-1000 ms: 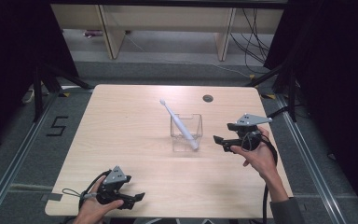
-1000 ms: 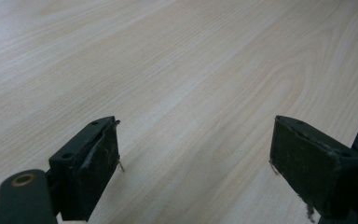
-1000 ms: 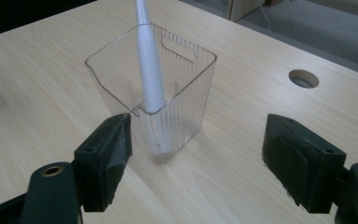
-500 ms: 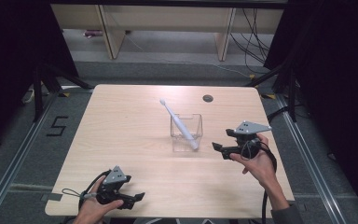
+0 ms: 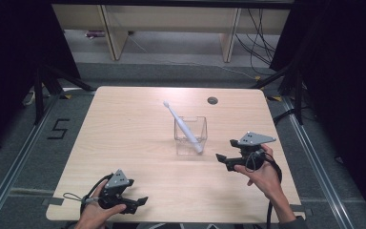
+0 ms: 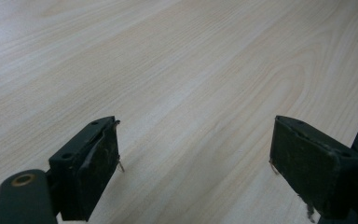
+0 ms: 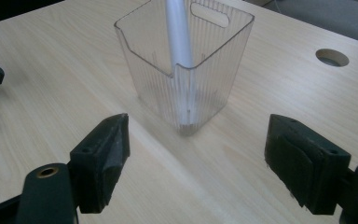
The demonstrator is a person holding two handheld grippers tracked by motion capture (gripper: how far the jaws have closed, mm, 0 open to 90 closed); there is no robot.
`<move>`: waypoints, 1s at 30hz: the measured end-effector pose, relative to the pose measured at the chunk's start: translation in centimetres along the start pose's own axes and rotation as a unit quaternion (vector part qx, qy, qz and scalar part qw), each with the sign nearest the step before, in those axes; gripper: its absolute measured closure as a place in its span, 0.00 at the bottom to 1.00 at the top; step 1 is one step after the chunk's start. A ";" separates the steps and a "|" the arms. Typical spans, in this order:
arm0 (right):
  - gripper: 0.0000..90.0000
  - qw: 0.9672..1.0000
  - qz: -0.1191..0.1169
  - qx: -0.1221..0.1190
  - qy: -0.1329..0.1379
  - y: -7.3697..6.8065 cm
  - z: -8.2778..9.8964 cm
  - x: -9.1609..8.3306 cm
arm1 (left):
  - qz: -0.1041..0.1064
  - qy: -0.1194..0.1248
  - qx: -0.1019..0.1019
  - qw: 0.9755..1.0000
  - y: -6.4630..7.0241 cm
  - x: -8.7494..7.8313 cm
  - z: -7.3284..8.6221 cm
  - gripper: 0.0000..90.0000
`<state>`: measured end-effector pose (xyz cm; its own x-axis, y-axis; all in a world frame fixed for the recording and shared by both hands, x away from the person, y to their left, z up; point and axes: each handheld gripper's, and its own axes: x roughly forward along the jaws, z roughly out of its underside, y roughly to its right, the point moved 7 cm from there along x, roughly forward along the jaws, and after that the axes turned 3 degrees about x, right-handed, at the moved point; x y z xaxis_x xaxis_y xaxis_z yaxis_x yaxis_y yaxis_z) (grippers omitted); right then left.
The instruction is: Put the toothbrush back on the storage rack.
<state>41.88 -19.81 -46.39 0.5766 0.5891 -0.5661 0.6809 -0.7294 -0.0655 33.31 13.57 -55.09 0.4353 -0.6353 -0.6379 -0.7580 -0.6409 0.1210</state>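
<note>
While the left gripper [image 5: 136,202] rests near the table's front edge with its jaws wide apart over bare pale wood-grain tabletop [image 5: 124,138], nothing lies between them. Further right, mid-table, stands the clear ribbed plastic square container [image 5: 190,136], with a white slender toothbrush [image 5: 181,125] leaning inside it, head poking out up and to the left. The right gripper [image 5: 225,160] hovers just beside the container's right side, its jaws also spread and empty, the container ahead of them and centred in the right gripper view [image 7: 186,65]. The risk, as I judge it, is tipping: the container looks light, the leaning toothbrush weights it unevenly, and a nudge from either jaw could topple or slide it. Both things sit beyond the jaw tips, untouched.
</note>
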 end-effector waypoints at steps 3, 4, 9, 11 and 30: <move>0.24 1.000 -0.001 -0.009 0.007 0.0 0.3 0.0 | 0.000 0.000 0.001 1.000 0.0 0.0 0.0 0.16; 0.24 1.000 -0.001 0.008 0.002 -0.2 0.5 -0.1 | 0.000 0.000 0.001 1.000 0.0 0.0 0.0 0.16; 0.23 1.000 -0.004 0.004 0.001 -0.3 1.0 -0.1 | 0.001 0.000 0.000 1.000 0.0 0.0 0.0 0.16; 0.23 1.000 0.000 -0.009 0.003 -0.1 1.1 -0.1 | 0.000 0.001 0.000 1.000 0.0 0.0 0.0 0.16; 0.23 1.000 -0.003 0.007 0.001 -0.7 3.2 -0.3 | 0.001 0.007 -0.006 1.000 0.0 0.0 -0.1 0.16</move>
<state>39.77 -20.61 -48.79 0.5739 0.5941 -0.5636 0.6780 -0.7307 -0.0799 33.33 13.51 -55.03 0.4408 -0.6425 -0.6268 -0.7533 -0.6445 0.1308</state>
